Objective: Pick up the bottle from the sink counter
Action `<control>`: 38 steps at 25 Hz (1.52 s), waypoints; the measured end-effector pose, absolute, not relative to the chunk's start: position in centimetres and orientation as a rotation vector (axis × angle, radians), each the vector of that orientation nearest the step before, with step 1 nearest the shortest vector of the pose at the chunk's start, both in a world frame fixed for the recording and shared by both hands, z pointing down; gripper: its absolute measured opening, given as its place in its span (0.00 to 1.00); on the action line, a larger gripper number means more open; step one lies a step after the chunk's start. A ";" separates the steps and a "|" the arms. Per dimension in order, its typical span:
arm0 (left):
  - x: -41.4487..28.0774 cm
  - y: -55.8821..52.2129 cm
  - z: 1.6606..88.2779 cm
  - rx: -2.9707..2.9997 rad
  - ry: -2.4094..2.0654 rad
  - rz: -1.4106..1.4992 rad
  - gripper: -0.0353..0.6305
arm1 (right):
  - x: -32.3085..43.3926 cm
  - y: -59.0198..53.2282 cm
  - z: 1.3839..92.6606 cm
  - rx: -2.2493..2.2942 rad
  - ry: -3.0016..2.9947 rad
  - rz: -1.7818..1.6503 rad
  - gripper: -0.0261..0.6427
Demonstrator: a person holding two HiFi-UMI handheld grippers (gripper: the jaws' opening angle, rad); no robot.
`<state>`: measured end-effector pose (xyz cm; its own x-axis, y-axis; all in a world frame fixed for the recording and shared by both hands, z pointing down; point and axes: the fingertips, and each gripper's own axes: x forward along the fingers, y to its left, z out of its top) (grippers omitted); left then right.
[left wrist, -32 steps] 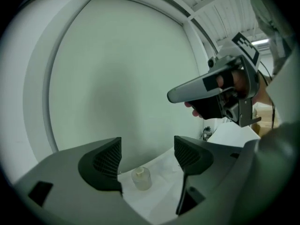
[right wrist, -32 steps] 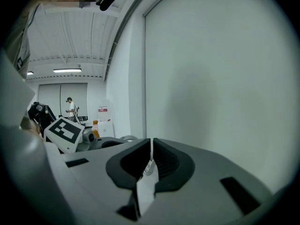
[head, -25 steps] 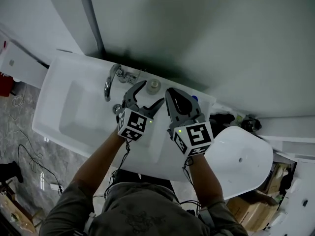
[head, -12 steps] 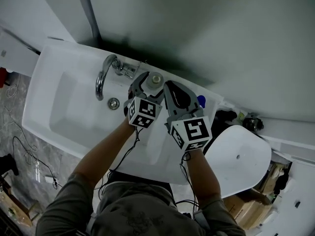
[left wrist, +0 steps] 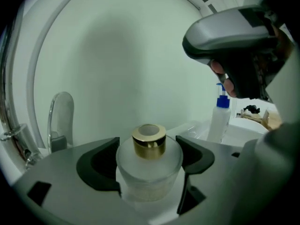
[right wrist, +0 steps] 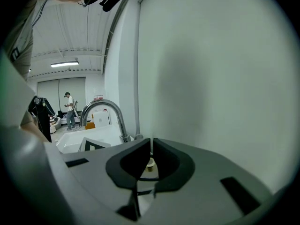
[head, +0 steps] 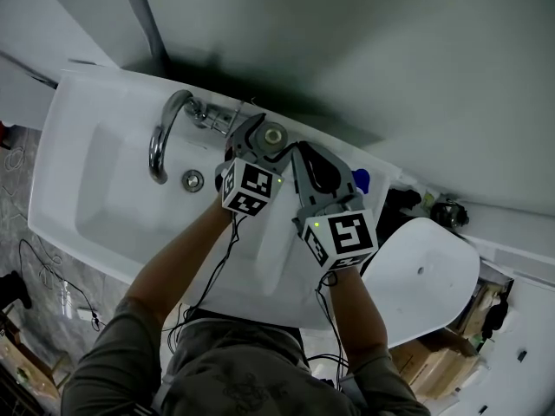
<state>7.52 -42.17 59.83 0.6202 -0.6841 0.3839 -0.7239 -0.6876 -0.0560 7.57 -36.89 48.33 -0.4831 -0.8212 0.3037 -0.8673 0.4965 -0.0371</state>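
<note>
Beside the faucet (head: 159,146), left hand-held gripper (left wrist: 149,146), jaws parted, flanks the bottle (left wrist: 149,170); squeeze its frosted body squarely. Right hand-held gripper (right wrist: 151,156): closed, empty.

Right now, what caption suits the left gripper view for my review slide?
Left claw open around a frosted, gold-collared bottle on the sink counter.

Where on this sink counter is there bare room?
Bare: the front strip of the white counter right of the basin, and the basin itself. Crowded: the back ledge between chrome faucet and blue-capped white bottle, where the left gripper brackets the frosted gold-collared bottle.
</note>
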 end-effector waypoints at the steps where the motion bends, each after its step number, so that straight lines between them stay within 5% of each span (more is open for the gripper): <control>1: 7.7 -42.2 60.0 2.736 -1.187 0.582 0.58 | 7.6 -37.0 48.5 1.440 -2.495 0.273 0.09; 31: 8.4 -41.0 60.8 2.882 -1.136 0.574 0.58 | 5.0 -38.8 53.1 1.234 -2.580 0.339 0.10; 35: 8.6 -40.5 61.0 2.917 -1.031 0.589 0.58 | 3.9 -38.6 54.6 1.164 -2.560 0.350 0.27; 38: 8.7 -39.8 60.9 2.961 -0.965 0.579 0.58 | 3.7 -38.5 55.6 1.148 -2.533 0.390 0.27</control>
